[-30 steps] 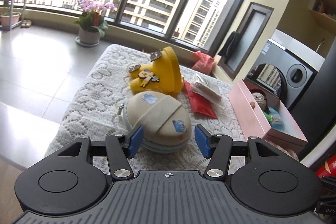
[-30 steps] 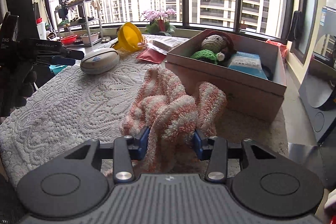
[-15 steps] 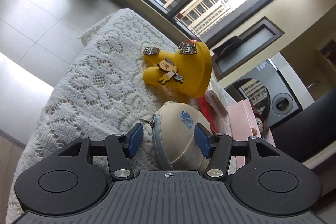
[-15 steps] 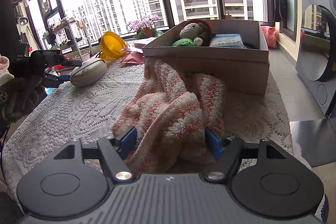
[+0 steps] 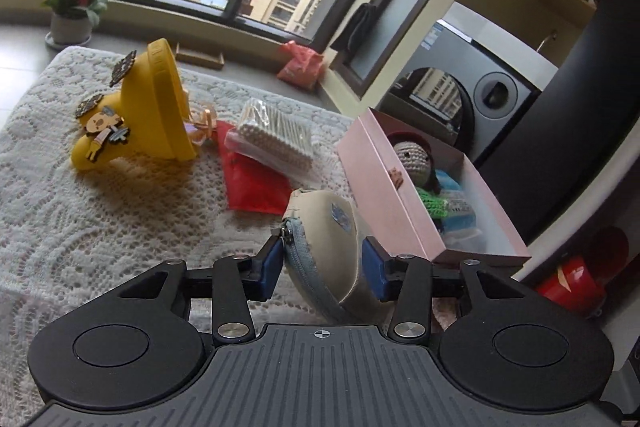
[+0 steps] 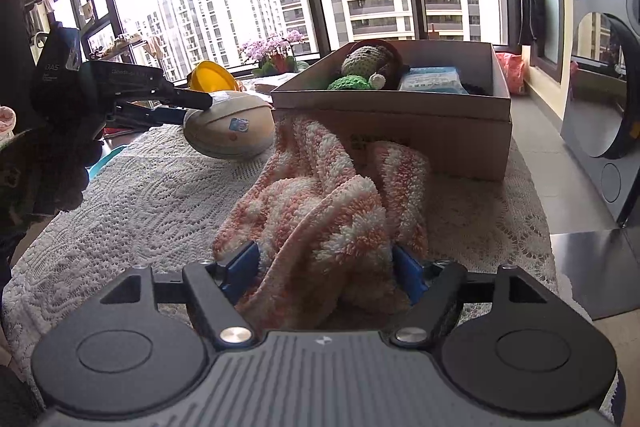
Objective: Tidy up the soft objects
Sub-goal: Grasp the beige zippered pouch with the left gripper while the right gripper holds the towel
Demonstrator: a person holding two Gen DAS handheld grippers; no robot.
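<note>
Two grippers are each holding something soft. The left gripper (image 5: pixel 323 269) is pinching the beige zip pouch (image 5: pixel 326 247), lifted clear of the lace cloth (image 5: pixel 100 219), with the pink box (image 5: pixel 404 211) lying just to its right and farther away. The right gripper (image 6: pixel 324 273) is straddling the pink-and-white towel (image 6: pixel 332 207), jaws spread, pads apparently just touching; the box is sitting directly beyond.

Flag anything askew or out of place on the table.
The yellow funnel lies tipped on its side on the lace cloth, and the striped towel sits crumpled against the box, not inside.
</note>
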